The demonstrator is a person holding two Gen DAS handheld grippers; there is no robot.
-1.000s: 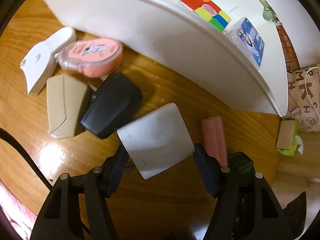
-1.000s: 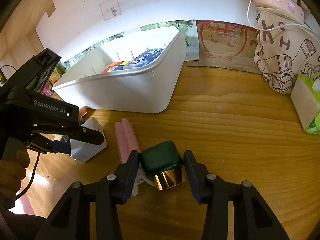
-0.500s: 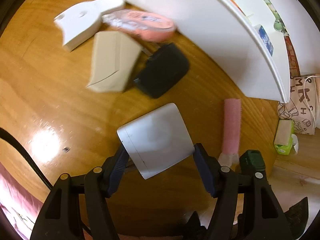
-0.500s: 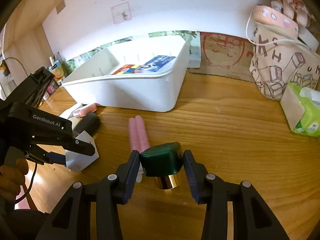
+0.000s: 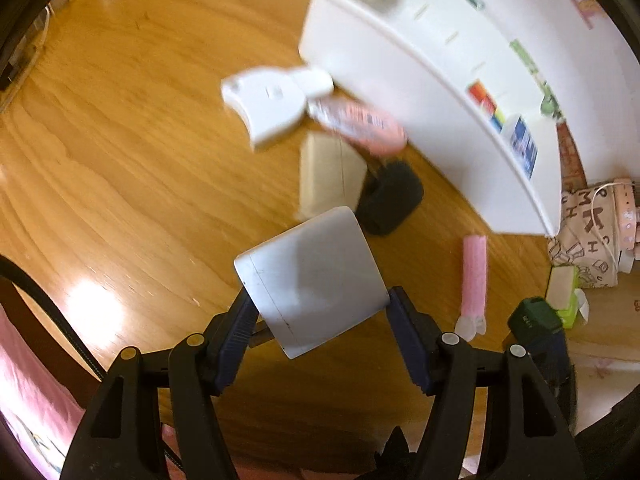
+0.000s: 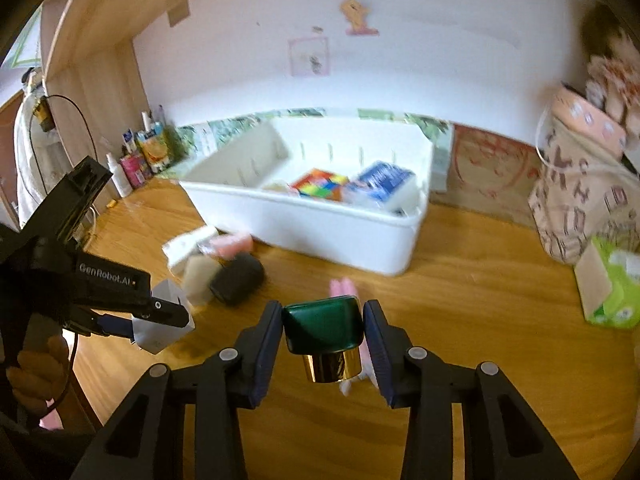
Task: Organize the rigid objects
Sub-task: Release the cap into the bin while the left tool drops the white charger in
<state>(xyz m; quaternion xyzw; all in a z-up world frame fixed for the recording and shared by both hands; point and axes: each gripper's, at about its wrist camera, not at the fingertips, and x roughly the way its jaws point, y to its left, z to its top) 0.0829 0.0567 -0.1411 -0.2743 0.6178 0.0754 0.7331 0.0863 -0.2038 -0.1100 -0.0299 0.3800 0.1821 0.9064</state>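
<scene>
My left gripper (image 5: 320,304) is shut on a pale grey-white square box (image 5: 312,280) and holds it above the wooden table. My right gripper (image 6: 323,316) has its jaws closing, with the pads on the dark green cap of a gold-collared bottle (image 6: 322,328), also off the table. The white bin (image 6: 340,232) stands behind, holding a coloured puzzle cube (image 6: 320,184) and a blue-printed box (image 6: 384,180). In the right wrist view, the left gripper (image 6: 160,316) and its box hang at the left, with a hand below.
In front of the bin lie a white plastic piece (image 5: 268,108), a pink packet (image 5: 360,120), a beige box (image 5: 324,176), a black item (image 5: 390,200) and a pink foam roll (image 5: 474,276). At the right stand a green tissue pack (image 6: 612,284) and a printed bag (image 6: 580,200).
Both grippers have risen with their loads, so the table items look smaller and farther. The right wrist view now looks into the bin. The left view has swung along the bin's front.
</scene>
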